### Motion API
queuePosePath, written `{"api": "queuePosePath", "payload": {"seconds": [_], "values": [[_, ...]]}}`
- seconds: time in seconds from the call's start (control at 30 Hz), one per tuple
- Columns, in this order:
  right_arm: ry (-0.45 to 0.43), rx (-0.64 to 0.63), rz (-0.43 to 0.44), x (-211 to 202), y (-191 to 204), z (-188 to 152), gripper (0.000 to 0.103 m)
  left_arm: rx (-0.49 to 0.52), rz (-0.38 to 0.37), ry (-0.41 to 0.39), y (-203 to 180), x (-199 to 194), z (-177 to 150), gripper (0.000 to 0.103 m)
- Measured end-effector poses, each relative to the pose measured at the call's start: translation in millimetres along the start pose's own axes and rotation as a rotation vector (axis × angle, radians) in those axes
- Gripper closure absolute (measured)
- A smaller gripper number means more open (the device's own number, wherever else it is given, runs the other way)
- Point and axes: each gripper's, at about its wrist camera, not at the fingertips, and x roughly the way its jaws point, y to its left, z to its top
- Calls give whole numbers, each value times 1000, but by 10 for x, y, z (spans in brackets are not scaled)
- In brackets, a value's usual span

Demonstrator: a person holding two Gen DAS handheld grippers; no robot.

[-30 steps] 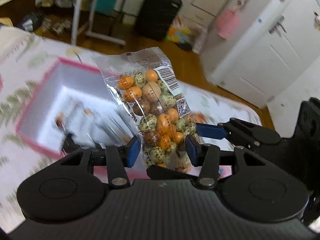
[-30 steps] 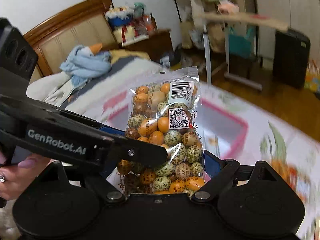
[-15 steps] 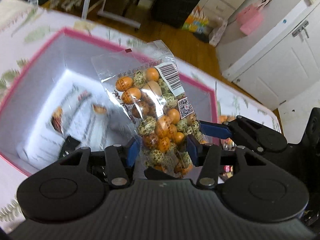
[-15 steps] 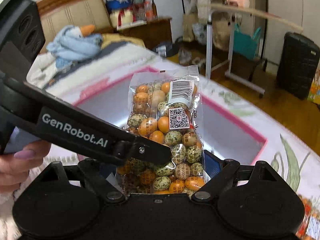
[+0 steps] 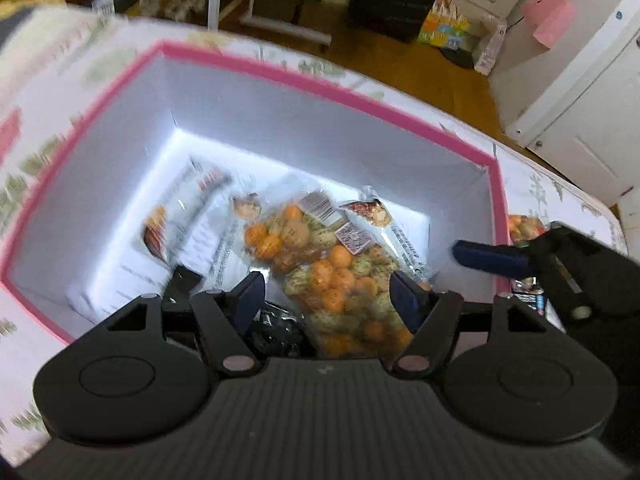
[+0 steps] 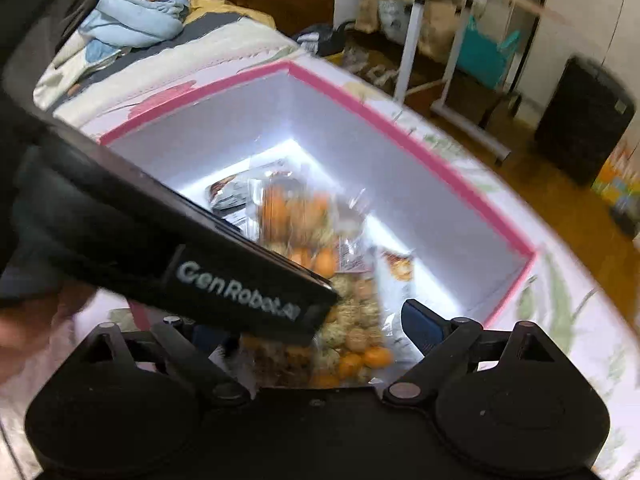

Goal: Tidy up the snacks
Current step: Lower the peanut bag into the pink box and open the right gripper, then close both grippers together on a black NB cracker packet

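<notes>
Fingers [image 5: 406,300] on both my grippers have spread apart, releasing the clear plastic bag of orange and speckled candies [image 5: 332,272]; it now lies inside the pink-rimmed white box [image 5: 320,84], near its right wall, stowed.

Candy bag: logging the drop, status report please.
Left hand-held gripper open, right hand-held gripper open. Candy bag loose inside pink box, on other snack packs. Nothing blocking.
</notes>
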Motion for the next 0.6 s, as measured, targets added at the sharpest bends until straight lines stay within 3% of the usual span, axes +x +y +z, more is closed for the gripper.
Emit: {"api": "queuePosePath", "payload": {"seconds": [0.13, 0.33, 0.43, 0.6], "values": [[-44, 63, 53, -245, -155, -85, 9, -11, -41, -27, 39, -267, 5, 37], [-201, 186, 122, -974, -454, -520, 9, 97, -91, -63, -158, -812, -74, 38], [-284, 217, 78, -1348, -594, -808, 9, 145, -157, -61, -329, -1030, -181, 38], [-337, 253, -28, -1726, -794, -1312, 9, 230, -219, -60, -744, -1131, -356, 38]]}}
